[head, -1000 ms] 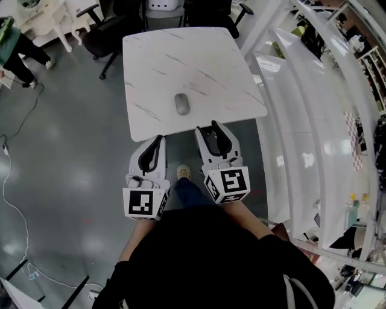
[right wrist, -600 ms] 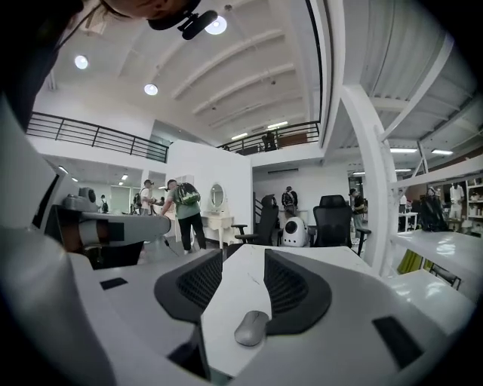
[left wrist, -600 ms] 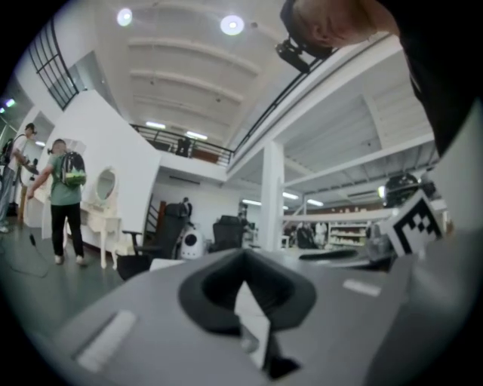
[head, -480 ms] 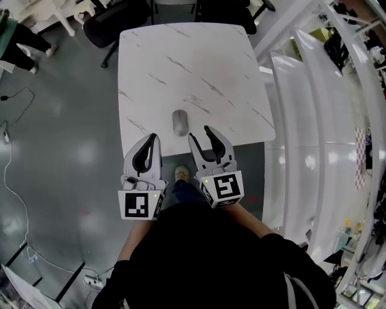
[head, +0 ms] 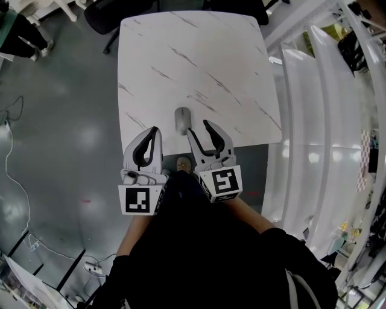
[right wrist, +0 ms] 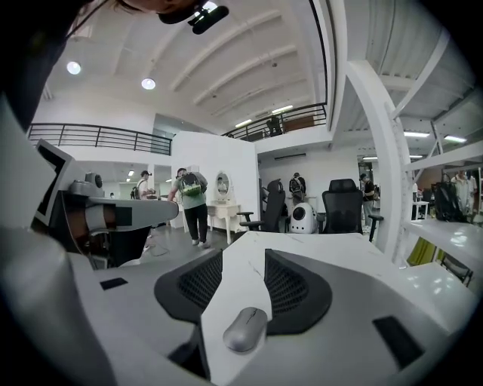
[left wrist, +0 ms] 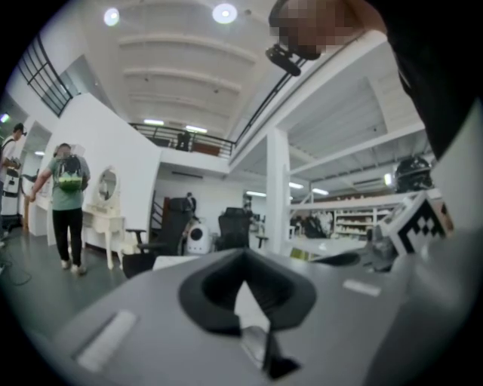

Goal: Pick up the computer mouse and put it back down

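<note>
A grey computer mouse [head: 182, 121] lies near the front edge of the white marble table [head: 181, 60]. My right gripper [head: 199, 128] is open just behind it, the tips a little to the mouse's right and apart from it. In the right gripper view the mouse [right wrist: 245, 329] shows low in the gap of the right gripper [right wrist: 243, 260], with neither pad touching it. My left gripper [head: 155, 131] is shut and holds nothing; it hovers at the table's front edge, left of the mouse. The left gripper view shows the left gripper [left wrist: 243, 256] with its tips together.
Black office chairs [head: 114, 18] stand past the table's far edge. White shelving and rails [head: 313, 121] run along the right. Grey floor lies to the left, with a cable [head: 12, 175]. A person with a backpack [right wrist: 190, 203] stands far off.
Both grippers have come forward and down to the table's front edge. The mouse now sits right ahead of the right gripper's tips. The jaws look unchanged.
</note>
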A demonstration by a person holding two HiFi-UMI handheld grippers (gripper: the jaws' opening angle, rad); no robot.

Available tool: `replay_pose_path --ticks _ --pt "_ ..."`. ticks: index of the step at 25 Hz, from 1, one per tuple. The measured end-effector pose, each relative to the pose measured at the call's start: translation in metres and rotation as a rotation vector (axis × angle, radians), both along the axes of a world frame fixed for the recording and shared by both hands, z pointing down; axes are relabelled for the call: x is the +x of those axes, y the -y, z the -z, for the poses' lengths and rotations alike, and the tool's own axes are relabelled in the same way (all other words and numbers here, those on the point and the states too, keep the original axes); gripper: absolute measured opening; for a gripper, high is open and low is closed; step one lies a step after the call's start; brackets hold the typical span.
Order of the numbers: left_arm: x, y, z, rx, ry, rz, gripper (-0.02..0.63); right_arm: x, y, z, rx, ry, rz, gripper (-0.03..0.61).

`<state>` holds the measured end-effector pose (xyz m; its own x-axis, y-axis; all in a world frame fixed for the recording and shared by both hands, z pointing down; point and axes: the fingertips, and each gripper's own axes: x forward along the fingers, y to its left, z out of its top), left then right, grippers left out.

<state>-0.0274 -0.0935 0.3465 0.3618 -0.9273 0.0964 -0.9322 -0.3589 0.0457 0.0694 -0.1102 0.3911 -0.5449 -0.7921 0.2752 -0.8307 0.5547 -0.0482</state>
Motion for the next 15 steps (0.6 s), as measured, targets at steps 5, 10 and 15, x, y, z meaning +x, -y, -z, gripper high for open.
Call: replay_pose_path --ticks 5,10,15 --pt "-0.004 0.010 0.003 0.014 -0.020 -0.012 0.009 -0.008 0.006 0.001 0.011 -0.038 -0.005 0.146" --pt "-0.004 0.018 -0.002 -0.018 -0.033 -0.047 0.008 -0.015 0.010 -0.004 -0.015 -0.039 -0.032 0.149" --pt "-0.003 0.026 -0.016 -0.036 -0.054 -0.071 0.009 -0.023 0.017 -0.015 -0.029 -0.029 -0.058 0.155"
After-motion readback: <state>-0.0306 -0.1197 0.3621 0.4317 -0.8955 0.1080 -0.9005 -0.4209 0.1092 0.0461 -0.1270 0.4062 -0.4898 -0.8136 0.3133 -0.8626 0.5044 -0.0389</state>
